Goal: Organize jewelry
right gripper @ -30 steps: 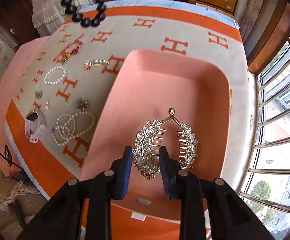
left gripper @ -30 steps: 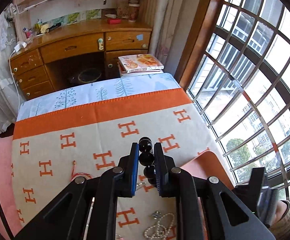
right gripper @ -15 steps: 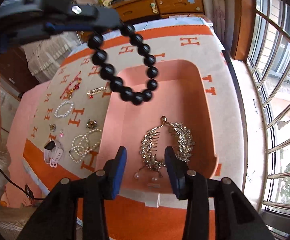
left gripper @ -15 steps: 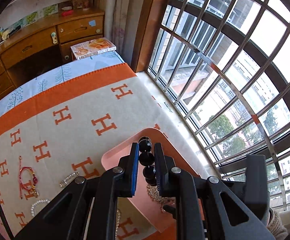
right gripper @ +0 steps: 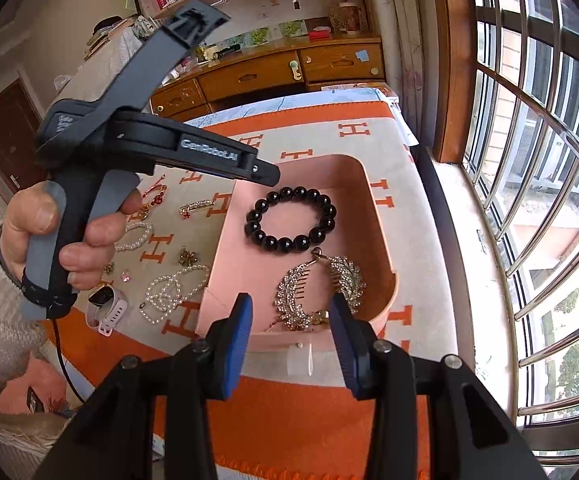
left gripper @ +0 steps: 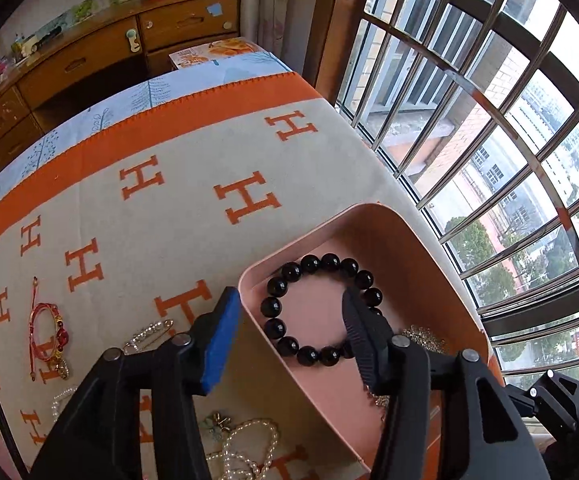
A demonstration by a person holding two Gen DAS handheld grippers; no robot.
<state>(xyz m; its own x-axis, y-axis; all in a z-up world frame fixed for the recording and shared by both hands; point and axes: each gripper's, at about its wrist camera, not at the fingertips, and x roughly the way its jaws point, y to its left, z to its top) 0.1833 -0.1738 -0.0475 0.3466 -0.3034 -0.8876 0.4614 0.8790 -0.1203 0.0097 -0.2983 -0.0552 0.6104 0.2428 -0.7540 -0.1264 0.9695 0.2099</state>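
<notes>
Two pieces lie in the pink tray [right gripper: 373, 184] now. Black bead bracelet [right gripper: 290, 218] flat on the tray floor, toward the far end; in my left wrist view it sits at centre frame [left gripper: 289, 276]. Rhinestone leaf hair comb [right gripper: 317, 288] just nearer than the bracelet, its top loop almost touching the beads.

My left gripper [left gripper: 285, 328]: jaws have just been opening, now stand wide, nothing pressed between the pads. Blue pad outside the tray's left wall, dark pad over the bracelet's right side. In the right wrist view it [right gripper: 267, 172] shows upper left, held by a hand [right gripper: 57, 236] in a knit sleeve.

My right gripper [right gripper: 291, 320]: jaws wide, empty, hanging over the tray's near wall; the comb shows between the pads but untouched.

Still out on the H-pattern blanket [right gripper: 353, 130], left of the tray: red cord bracelet [left gripper: 47, 332], rhinestone pin [right gripper: 196, 208], pearl necklace [right gripper: 171, 292], small pearl bracelet [right gripper: 135, 236], pink watch [right gripper: 107, 308], a few small charms.
</notes>
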